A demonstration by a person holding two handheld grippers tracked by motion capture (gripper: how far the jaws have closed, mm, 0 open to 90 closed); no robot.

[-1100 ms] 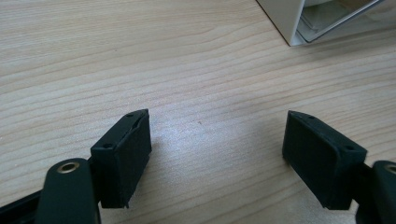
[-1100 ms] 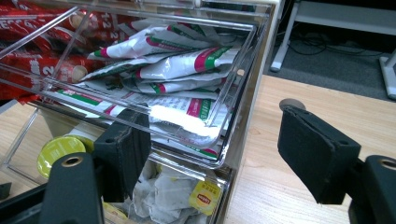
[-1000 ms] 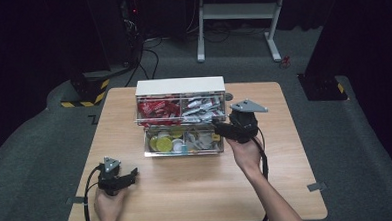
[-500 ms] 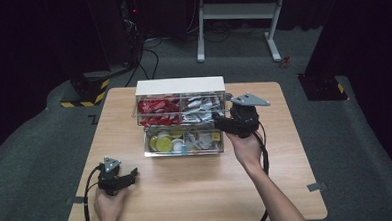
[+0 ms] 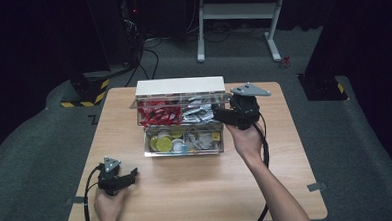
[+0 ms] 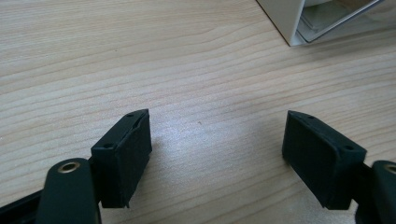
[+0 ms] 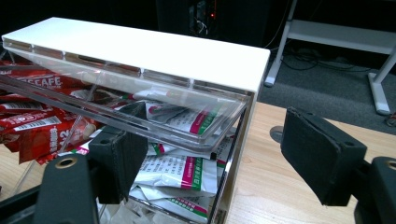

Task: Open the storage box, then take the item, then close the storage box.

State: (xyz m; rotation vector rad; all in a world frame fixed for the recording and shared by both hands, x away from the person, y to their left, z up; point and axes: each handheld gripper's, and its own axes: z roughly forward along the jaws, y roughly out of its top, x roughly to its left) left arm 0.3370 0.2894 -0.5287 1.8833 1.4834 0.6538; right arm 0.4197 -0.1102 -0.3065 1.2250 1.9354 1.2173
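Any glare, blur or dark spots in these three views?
High view: table evenly lit, surroundings nearly black, picture soft. Left gripper view: sharp wood grain, a pale sheen between the open left tongs. Right gripper view: reflections on the clear lid of the organizer box; right tongs close up and slightly soft.

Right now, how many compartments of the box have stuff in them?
4 in the box: back left red sachets, back right white sachets, front left yellow discs, front right white packets. Any further compartments would be hidden.

box [image 5: 179,86] mid-table [image 5: 197,190] | packets [image 5: 156,114] inside | right tongs [image 5: 216,112] probably at lid [image 7: 187,126]
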